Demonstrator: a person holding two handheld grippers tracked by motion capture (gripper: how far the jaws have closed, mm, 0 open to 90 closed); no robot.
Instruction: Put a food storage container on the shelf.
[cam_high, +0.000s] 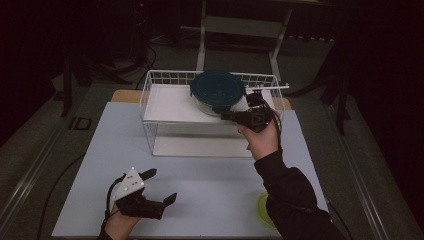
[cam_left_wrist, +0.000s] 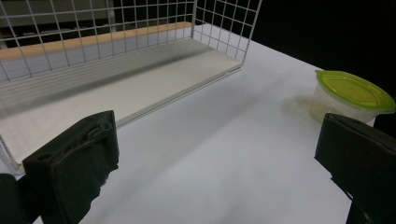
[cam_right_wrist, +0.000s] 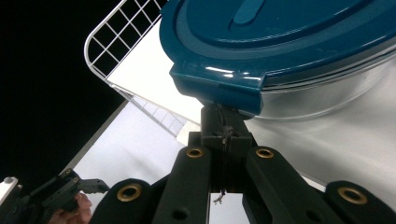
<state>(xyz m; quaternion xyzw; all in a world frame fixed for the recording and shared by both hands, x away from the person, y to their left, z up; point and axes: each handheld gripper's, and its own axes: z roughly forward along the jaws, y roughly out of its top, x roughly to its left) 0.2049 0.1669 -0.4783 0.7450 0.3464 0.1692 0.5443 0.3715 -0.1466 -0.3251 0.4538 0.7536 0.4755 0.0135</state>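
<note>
A glass container with a teal lid (cam_high: 218, 90) rests on the upper shelf of a white wire rack (cam_high: 150, 95). My right gripper (cam_high: 235, 116) is at its front right side. In the right gripper view the jaws are pressed together under the lid's edge tab (cam_right_wrist: 219, 88), with their tips hidden behind it, so my right gripper (cam_right_wrist: 224, 133) is shut on that tab. My left gripper (cam_high: 160, 185) hovers low over the white table at the front left. It is open, with nothing between its jaws (cam_left_wrist: 219, 158).
A small clear tub with a green lid (cam_high: 262, 210) (cam_left_wrist: 352, 93) stands at the table's front right, beside the person's right sleeve. The rack's lower shelf (cam_left_wrist: 116, 88) is bare. A metal frame stands behind the table in the dark.
</note>
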